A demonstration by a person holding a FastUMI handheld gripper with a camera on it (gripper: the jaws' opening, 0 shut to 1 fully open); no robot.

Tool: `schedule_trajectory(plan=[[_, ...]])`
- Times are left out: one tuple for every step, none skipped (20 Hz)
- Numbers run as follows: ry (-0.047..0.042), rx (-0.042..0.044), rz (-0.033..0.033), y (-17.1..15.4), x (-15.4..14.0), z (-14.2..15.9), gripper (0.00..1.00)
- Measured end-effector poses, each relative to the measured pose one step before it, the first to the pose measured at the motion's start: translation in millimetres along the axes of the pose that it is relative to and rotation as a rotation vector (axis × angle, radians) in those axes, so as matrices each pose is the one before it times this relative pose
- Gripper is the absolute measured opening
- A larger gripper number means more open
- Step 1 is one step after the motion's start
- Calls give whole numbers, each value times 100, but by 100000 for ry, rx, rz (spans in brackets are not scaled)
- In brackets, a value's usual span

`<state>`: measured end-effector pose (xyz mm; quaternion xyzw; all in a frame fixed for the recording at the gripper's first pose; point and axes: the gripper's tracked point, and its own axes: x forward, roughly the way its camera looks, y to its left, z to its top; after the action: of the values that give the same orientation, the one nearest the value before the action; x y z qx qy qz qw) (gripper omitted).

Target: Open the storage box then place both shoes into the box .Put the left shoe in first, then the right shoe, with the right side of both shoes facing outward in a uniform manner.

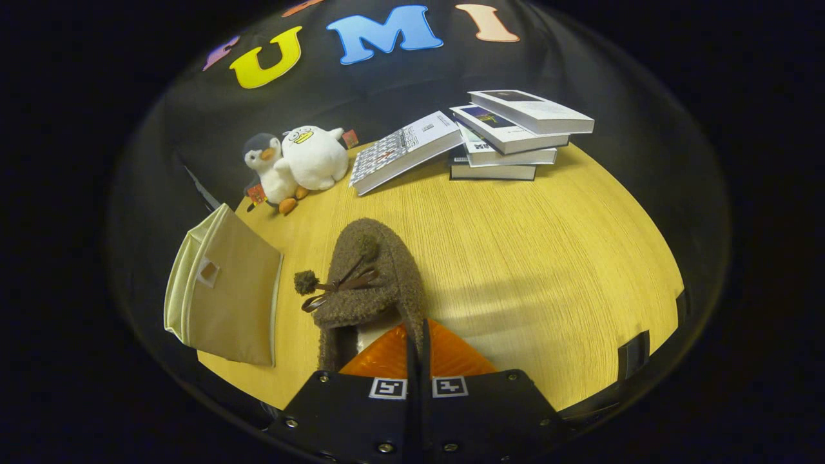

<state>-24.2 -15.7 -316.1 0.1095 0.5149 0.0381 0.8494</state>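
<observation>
One brown fuzzy shoe (377,283) with a pom-pom bow hangs just ahead of the jaws, long axis running away from the gripper (417,351), toe pointing toward the books. The jaws are clenched on its heel rim. One beige storage box (222,287) stands left of it on the table (548,258). Beyond lie five books (509,132) and two plush penguins (300,161).

**Item counts on surface**

One brown fuzzy shoe (377,283). One beige storage box (225,290), lying near the shoe. Two plush toys: one penguin (271,171), one white bird (316,156), touching. Five books: four in a stack (512,135), one more book (403,151) leaning against it. One wooden surface (548,251). One gripper (417,348), jaws nearly closed together.
</observation>
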Motion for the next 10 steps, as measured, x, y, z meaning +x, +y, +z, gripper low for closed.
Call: schedule_trajectory(plan=[[-502, 817, 633, 704, -374, 411, 0], [-556, 808, 905, 686, -279, 348, 0], [-710, 652, 832, 692, -280, 469, 0], [-559, 399, 668, 728, -51, 266, 0], [-623, 253, 224, 627, -197, 371, 0], [-608, 142, 232, 580, -230, 285, 0], [-703, 211, 167, 635, -219, 323, 0], [-328, 237, 320, 630, -177, 276, 0], [-606, 599, 268, 625, -148, 340, 0], [-643, 300, 375, 659, -125, 304, 0]])
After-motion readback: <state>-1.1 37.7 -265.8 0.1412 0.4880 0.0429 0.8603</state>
